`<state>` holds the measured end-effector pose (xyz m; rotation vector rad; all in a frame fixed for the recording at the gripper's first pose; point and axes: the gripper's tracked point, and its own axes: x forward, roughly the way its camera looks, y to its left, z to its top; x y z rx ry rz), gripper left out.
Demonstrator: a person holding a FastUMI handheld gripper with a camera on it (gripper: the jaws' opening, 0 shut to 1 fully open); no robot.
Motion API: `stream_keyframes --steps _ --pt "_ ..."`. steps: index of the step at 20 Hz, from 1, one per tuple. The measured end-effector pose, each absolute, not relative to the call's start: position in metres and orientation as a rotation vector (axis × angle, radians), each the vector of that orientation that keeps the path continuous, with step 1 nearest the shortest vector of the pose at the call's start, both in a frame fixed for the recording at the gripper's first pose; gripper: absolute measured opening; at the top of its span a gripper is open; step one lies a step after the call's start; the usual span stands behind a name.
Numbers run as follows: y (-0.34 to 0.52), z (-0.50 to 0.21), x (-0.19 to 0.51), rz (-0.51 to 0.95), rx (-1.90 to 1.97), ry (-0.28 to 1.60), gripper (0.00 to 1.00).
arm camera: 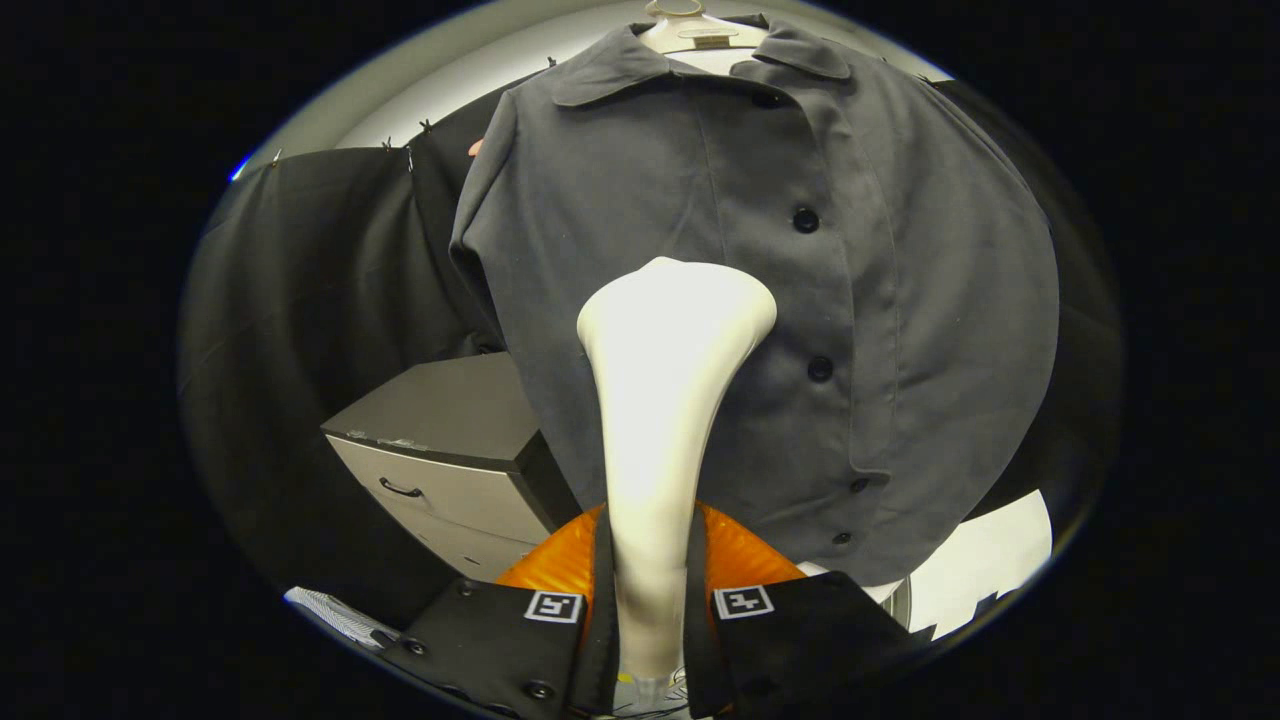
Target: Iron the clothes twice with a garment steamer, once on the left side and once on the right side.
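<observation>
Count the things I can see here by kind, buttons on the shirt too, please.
Shirt: 1
Buttons on it: 5 show
Hanger: 1
Steamer, held between the gripper fingers: 1
Drawer cabinet: 1
Total: 9

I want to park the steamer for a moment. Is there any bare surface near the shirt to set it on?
The flat top of the grey drawer cabinet, beside the hanging grey shirt and below its sleeve, looks bare. Ahead it is crowded: the gripper is shut on the white steamer, whose head sits close against the shirt front.
</observation>
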<state>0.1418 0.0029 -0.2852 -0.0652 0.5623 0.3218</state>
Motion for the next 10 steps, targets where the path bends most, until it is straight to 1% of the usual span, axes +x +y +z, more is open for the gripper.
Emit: stream_keyframes --steps 10 --pt "-0.015 -0.349 0.121 0.295 -0.076 0.667 0.34"
